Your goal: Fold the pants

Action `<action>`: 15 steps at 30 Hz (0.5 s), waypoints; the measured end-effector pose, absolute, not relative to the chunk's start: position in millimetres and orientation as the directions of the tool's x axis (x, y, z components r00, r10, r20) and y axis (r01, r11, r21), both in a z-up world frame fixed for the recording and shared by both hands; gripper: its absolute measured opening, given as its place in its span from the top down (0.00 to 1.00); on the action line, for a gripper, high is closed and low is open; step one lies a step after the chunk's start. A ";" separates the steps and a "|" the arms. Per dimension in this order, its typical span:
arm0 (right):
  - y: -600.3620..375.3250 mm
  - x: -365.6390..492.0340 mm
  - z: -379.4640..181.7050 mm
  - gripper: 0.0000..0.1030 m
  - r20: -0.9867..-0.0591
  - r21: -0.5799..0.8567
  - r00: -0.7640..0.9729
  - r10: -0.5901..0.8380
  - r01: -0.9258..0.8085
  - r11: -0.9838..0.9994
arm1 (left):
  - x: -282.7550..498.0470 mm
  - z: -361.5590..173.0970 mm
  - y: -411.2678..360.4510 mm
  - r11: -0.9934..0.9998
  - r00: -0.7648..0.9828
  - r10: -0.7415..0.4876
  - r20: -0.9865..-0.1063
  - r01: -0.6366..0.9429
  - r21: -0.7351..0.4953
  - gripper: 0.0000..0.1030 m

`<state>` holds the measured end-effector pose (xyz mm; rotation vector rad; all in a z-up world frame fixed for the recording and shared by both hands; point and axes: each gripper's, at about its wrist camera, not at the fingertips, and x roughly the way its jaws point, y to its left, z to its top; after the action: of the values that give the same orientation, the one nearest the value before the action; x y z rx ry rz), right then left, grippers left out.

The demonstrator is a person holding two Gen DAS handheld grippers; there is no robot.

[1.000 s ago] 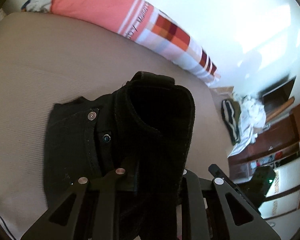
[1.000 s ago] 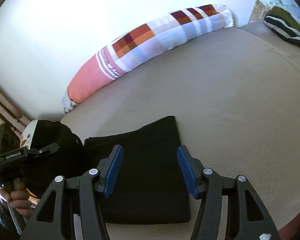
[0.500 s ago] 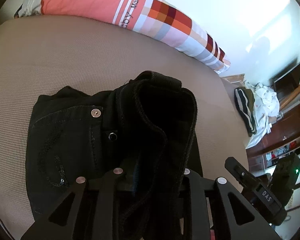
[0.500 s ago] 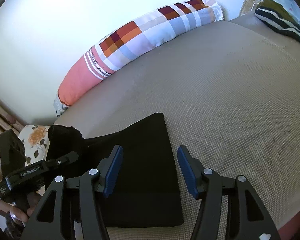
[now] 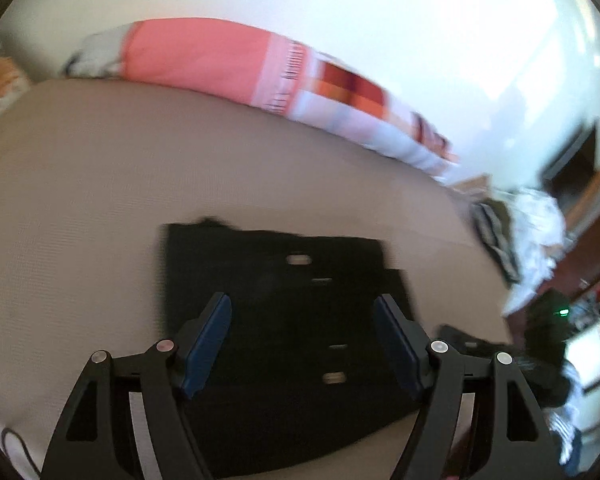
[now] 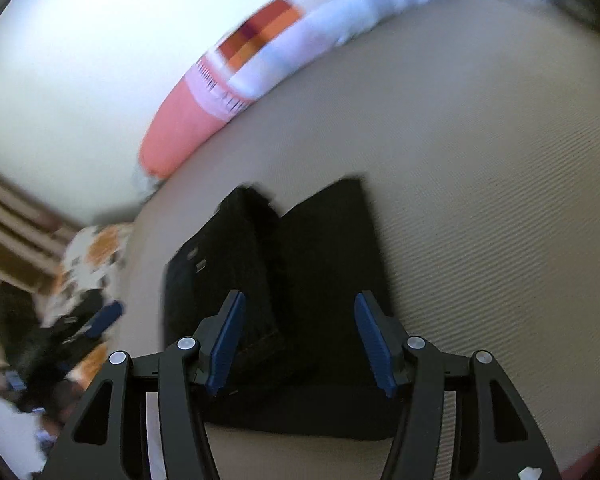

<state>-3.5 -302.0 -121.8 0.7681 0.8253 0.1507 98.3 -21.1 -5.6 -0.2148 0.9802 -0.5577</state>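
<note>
Pants (image 5: 284, 320) lie folded flat on the bed (image 5: 80, 208), so we see the left gripper (image 5: 302, 344), jaws just spread, letting go, and the right gripper (image 6: 300, 344) hovering spread, empty.

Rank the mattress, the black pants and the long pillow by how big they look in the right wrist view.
1. mattress
2. pants, though nearness to the camera inflates them
3. pillow
</note>
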 end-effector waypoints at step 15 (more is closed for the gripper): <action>-296.5 82.2 -150.0 0.43 -0.615 0.707 0.522 0.591 0.032 0.707 | 94.1 -70.3 49.6 0.911 0.388 -0.411 -0.825 0.159 -0.380 0.28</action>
<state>82.2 -296.5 -150.0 0.7305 0.9793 0.3730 94.1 49.6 -70.3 -0.2552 1.1173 -0.3677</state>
